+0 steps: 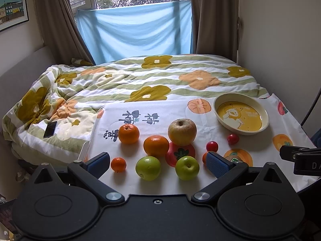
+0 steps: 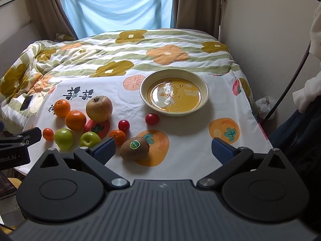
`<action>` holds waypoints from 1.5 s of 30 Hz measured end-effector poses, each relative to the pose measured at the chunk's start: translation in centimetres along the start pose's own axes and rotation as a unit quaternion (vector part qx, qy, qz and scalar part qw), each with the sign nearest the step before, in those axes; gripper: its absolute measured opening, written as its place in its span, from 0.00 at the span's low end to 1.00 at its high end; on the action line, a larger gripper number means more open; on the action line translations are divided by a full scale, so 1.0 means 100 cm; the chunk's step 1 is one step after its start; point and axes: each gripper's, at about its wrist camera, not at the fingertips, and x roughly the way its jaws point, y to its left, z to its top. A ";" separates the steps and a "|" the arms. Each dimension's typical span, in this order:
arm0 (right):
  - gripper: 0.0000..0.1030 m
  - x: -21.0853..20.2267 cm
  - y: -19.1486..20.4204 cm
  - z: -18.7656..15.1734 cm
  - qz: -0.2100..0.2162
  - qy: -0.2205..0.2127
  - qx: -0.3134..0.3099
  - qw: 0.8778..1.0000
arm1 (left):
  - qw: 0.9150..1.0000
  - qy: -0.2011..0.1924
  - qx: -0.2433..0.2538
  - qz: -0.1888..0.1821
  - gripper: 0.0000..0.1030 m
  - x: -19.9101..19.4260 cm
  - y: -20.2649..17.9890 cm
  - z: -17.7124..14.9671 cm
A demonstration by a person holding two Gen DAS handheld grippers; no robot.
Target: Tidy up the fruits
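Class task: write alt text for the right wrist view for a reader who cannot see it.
An open right gripper hovers over a fruit-print cloth, a kiwi lying between its fingers. Beyond sit an empty duck-print bowl, apples, oranges and tomatoes.

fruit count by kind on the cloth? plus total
Oranges: 2
Small mandarins: 2
Green apples: 2
Yellow-brown apple: 1
Red tomatoes: 2
Kiwi: 1
Total: 10, all on the cloth, none in the dish.
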 end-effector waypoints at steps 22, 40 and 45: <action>1.00 0.001 -0.001 0.001 0.001 0.001 0.002 1.000 | 1.000 0.000 0.001 0.000 1.00 0.000 0.000 0.000; 1.00 0.002 0.003 -0.002 0.019 0.003 0.013 1.000 | 1.000 0.002 0.016 -0.011 1.00 0.003 0.002 0.003; 1.00 0.015 -0.001 -0.006 0.044 0.007 0.035 0.998 | 0.999 -0.001 0.048 -0.023 1.00 0.017 -0.003 -0.001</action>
